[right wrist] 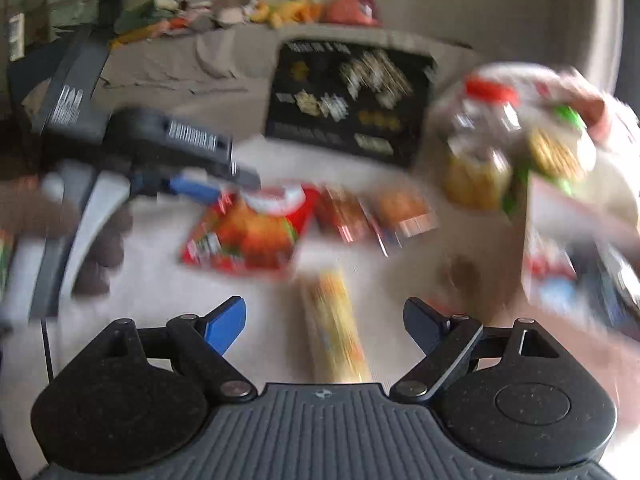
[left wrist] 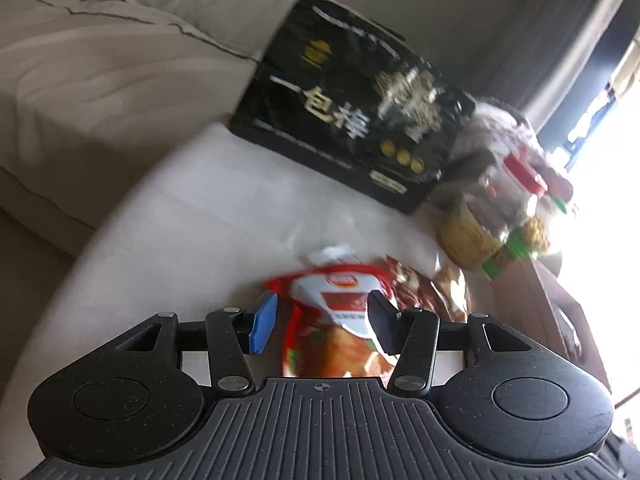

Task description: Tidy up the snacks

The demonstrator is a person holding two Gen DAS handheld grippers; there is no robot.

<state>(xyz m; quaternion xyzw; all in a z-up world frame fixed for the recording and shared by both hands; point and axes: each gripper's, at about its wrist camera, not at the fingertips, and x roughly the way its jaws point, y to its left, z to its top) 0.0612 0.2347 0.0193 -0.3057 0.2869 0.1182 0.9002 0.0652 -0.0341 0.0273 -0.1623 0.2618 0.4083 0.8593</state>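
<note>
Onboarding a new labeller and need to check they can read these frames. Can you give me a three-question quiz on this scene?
1. True or false: the right claw is shut on the yellow packet.
2. What stands behind the loose snacks? A) black box B) blue bucket C) glass vase
3. Fill in: the snack bag in front of the left claw is mainly ___ and white.

Key: 1 false, its fingers stand open and clear of the packet; 2 A; 3 red.
</note>
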